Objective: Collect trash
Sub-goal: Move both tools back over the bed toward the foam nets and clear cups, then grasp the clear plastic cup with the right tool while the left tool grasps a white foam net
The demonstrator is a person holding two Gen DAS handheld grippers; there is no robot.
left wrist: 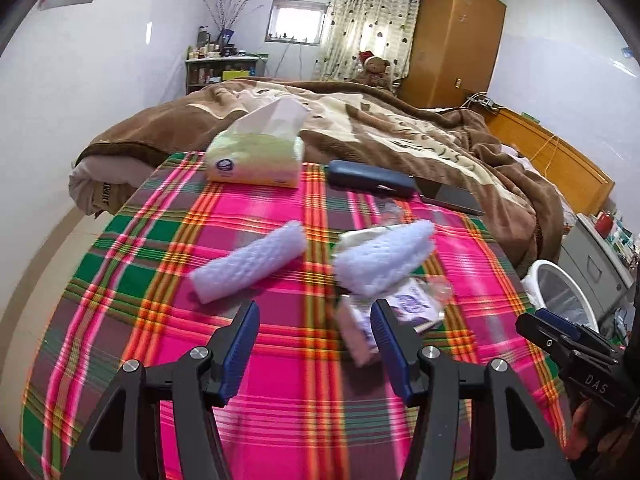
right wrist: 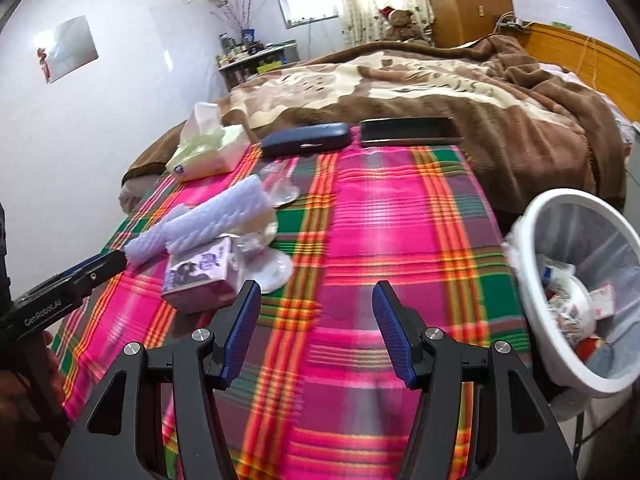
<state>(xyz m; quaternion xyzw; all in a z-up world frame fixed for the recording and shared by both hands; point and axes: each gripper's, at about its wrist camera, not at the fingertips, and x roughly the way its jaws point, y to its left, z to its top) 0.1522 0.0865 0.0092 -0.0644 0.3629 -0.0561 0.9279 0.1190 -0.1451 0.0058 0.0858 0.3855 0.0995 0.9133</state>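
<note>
Hovering low over the plaid cloth [left wrist: 280, 392], the left hand-held gripper [left wrist: 316, 344] has its blue pads spread wide, nothing between them. Just ahead and a touch to its right lies the little purple-printed packet [left wrist: 404, 304], one end tucked under a folded white towel [left wrist: 384, 256], with crinkled clear wrapping around it. A second rolled white towel [left wrist: 248, 264] sits ahead to the left, its long axis running diagonally, near-left to far-right.

Over on the other side, the right hand-held gripper [right wrist: 316, 332] is also spread and empty, pointing at bare cloth. From its view the packet [right wrist: 200, 276] is off to the left, the white bin [right wrist: 576, 300] off to the right beyond the edge of the cloth, paper scraps already inside.

So the left is plainly the nearer one to the packet; the right is nearer the bin. My read: a short push forward and slightly right puts the packet between the left pads, though the overlapping towel could drag along.

Further back, a tissue pack [left wrist: 256, 156], a dark glasses case [left wrist: 372, 180] and the brown blanket [left wrist: 440, 136] stay out of play.
</note>
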